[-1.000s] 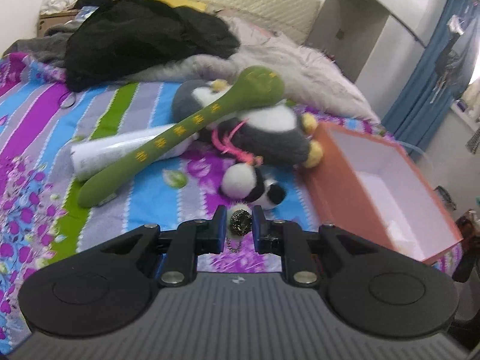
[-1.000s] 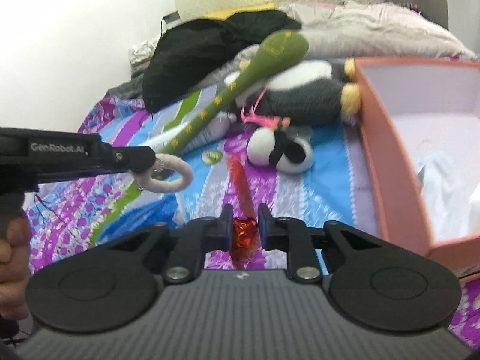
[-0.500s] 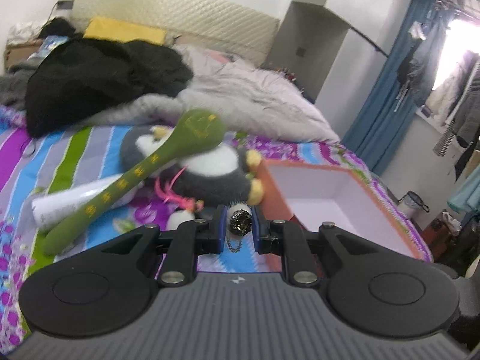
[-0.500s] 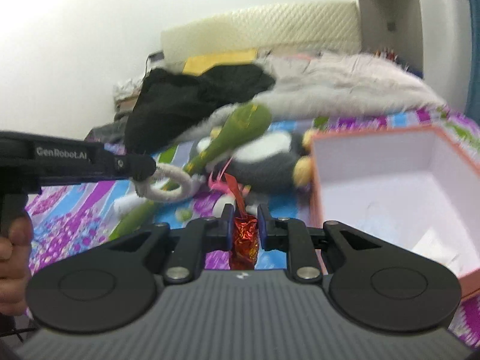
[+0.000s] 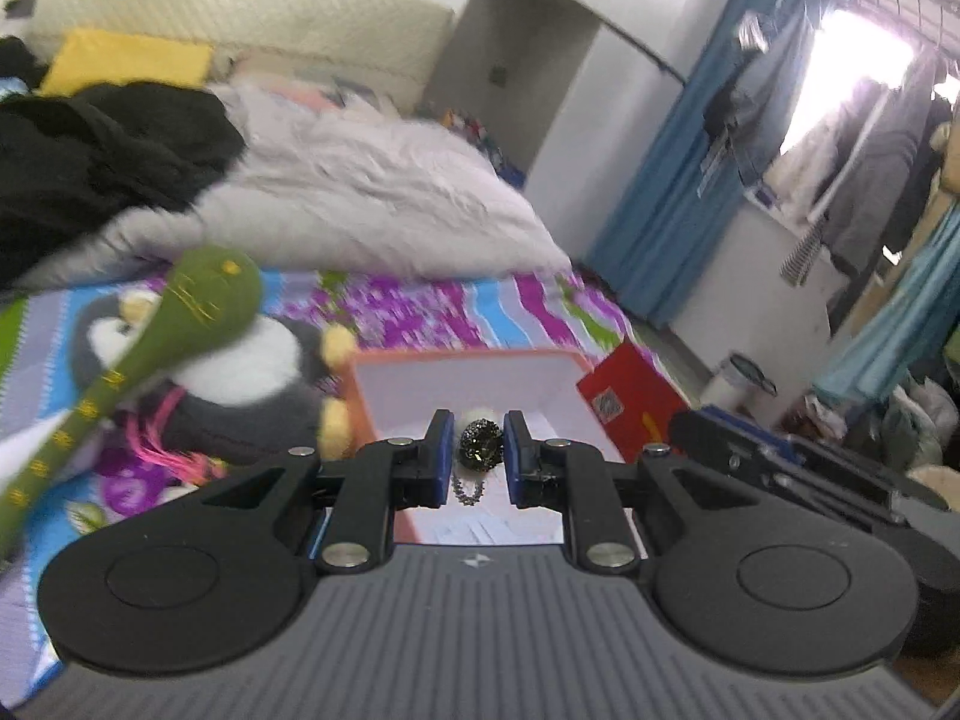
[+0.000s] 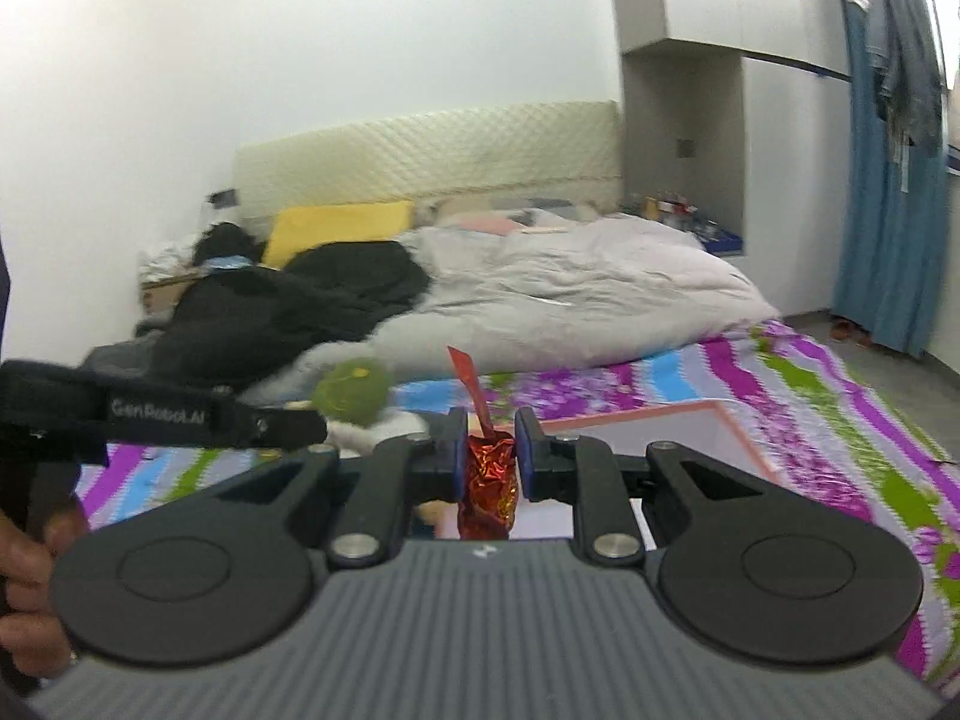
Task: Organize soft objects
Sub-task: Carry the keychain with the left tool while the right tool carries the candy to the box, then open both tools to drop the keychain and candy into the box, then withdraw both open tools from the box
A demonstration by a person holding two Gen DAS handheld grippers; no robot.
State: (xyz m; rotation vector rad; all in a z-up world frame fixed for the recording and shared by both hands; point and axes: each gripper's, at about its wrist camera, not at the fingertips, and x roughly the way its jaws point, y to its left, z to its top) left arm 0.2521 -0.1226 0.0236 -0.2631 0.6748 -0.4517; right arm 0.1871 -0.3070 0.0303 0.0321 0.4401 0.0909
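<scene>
Both hand-held grippers carry small items toward the box

The left hand-held gripper [image 5: 477, 459] is clenched on a dark charm [image 5: 479, 447] with a short chain, just above the orange box [image 5: 462, 360] on the bed; the right hand-held gripper [image 6: 490, 459] grasps a red foil toy [image 6: 487, 486] near the same box. Judged step: carrying. Next, each must hang over the box's open middle before letting go. The green plush [image 5: 198, 300] and the penguin [image 5: 240, 384] lie beside the box.

White lettering "GenRobot.AI" runs along the side of the left tool [image 6: 162, 417], seen from the right wrist.
</scene>
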